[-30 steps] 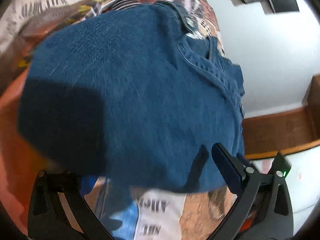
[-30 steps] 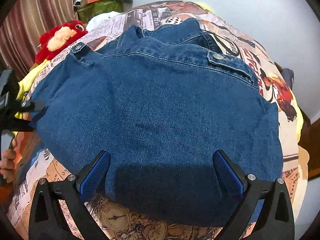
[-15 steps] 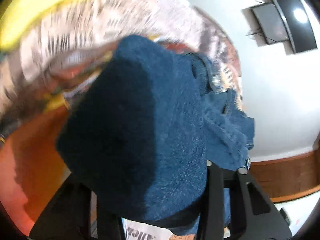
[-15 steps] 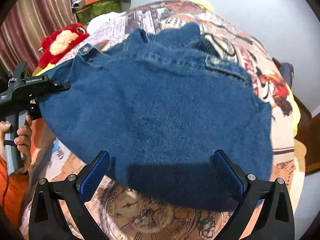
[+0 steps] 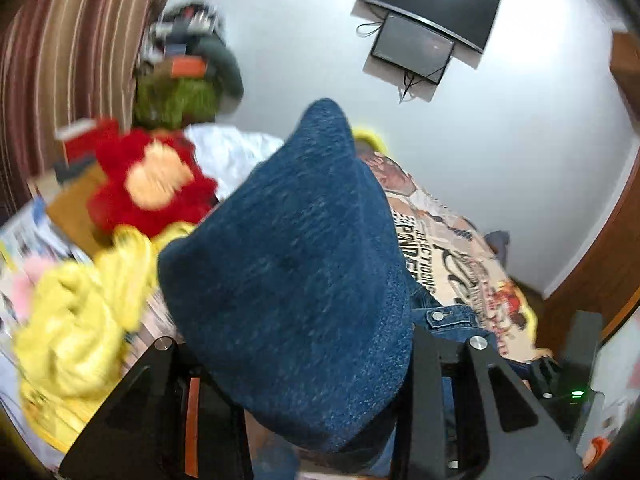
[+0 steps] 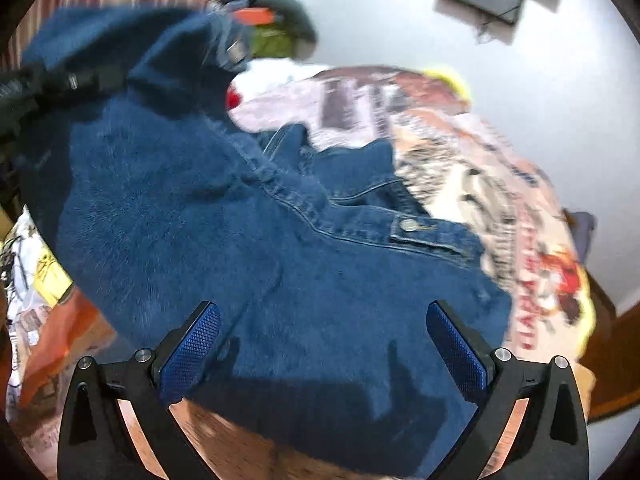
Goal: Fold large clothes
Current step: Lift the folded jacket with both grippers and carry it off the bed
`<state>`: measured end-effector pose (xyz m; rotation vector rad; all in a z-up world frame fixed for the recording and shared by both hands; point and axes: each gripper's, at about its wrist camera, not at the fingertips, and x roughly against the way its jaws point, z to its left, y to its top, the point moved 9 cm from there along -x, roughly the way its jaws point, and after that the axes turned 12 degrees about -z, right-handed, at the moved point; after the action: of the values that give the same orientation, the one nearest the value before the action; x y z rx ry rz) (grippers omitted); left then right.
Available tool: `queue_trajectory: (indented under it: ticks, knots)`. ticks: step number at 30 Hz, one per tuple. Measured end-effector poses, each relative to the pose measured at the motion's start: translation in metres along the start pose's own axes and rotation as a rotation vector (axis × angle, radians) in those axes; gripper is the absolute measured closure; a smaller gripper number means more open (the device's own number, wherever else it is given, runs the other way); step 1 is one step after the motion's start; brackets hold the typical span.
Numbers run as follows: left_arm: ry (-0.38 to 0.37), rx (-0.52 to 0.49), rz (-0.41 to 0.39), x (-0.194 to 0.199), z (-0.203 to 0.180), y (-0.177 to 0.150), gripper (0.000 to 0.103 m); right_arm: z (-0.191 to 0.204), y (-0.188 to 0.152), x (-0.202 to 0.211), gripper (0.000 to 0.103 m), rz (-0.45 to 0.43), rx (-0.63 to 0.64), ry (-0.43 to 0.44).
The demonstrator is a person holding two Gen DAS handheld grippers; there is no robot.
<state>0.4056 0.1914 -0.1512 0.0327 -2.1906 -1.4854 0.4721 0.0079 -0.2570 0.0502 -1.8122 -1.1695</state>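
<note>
L gripper [image 5: 304, 364] has just been closing; jaws now clamp a corner of the denim jacket [image 6: 304, 264], raised above the bed [image 6: 500, 200]. Rest of jacket lies on bed. R gripper [image 6: 320, 344] over jacket's near edge, jaws wide, nothing between. Red plush [image 5: 152, 180] & yellow cloth [image 5: 80, 312] left of jacket.

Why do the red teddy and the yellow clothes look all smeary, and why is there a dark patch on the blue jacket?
Left wrist view: motion blur smears the red plush toy and yellow clothes; the fisheye lens bends the walls. Right wrist view: the open right gripper casts dark finger shadows on the denim jacket.
</note>
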Motion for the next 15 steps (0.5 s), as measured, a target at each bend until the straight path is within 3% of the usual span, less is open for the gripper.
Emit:
queue_trajectory:
  ticks: [3, 5, 7, 11, 15]
  knots:
    - [0.041, -0.083, -0.009, -0.001, -0.007, -0.009, 0.068, 0.022, -0.013, -0.031, 0.000, 0.081, -0.024, 0.069]
    - [0.052, -0.099, 0.016, -0.007, -0.006, -0.017, 0.068, 0.035, -0.029, -0.054, 0.000, 0.171, -0.074, 0.137]
    - [0.069, -0.119, 0.059, -0.026, -0.011, -0.030, 0.068, 0.036, -0.040, -0.067, 0.000, 0.215, -0.124, 0.143]
    - [0.084, -0.170, 0.071, -0.037, -0.017, -0.049, 0.068, 0.037, -0.039, -0.060, 0.000, 0.231, -0.095, 0.213]
    - [0.058, -0.302, 0.028, -0.044, -0.048, -0.045, 0.070, 0.016, -0.042, -0.035, 0.000, 0.238, -0.214, 0.272]
